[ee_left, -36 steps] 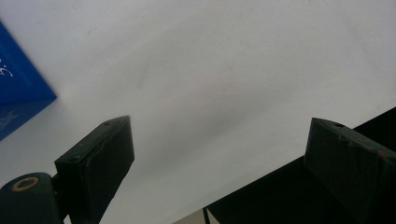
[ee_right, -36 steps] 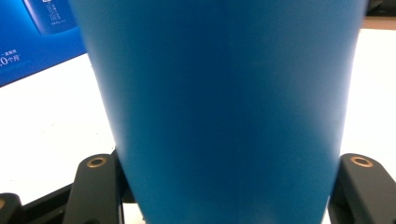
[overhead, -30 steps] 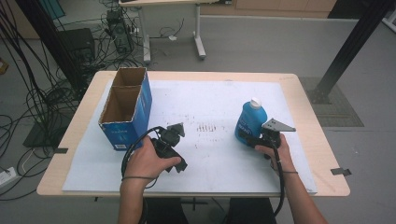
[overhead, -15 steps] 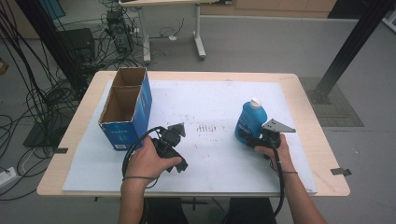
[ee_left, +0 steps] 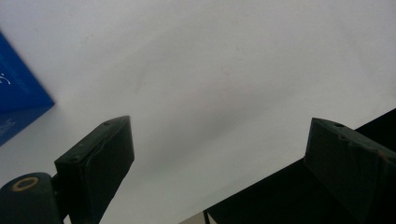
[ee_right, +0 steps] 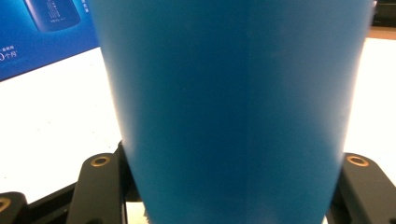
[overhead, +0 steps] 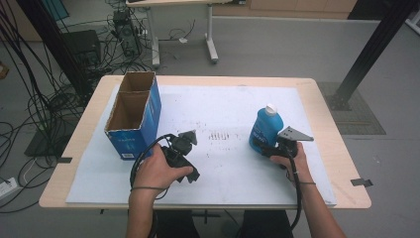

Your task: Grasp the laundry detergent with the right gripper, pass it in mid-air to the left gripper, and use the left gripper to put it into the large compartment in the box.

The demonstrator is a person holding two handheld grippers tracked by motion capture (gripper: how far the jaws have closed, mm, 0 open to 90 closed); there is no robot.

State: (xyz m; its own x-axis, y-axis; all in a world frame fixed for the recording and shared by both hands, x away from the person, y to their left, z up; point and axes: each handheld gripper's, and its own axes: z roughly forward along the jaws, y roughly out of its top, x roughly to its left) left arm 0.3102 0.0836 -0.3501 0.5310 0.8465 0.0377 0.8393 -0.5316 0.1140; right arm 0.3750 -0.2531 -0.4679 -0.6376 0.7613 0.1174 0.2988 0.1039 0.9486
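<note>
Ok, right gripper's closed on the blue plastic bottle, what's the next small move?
Probably lift it straight up. The right gripper clamps the upright blue plastic bottle with the white cap, which stands on the white mat; the open blue cardboard box waits across it.

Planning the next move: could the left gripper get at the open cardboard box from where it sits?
Probably yes. The left gripper is open and holds nothing, and the cardboard box stands just beside it on the white mat, nothing between them.

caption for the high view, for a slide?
Right tongs grip upright blue bottle; left tongs rest open beside box.
</note>
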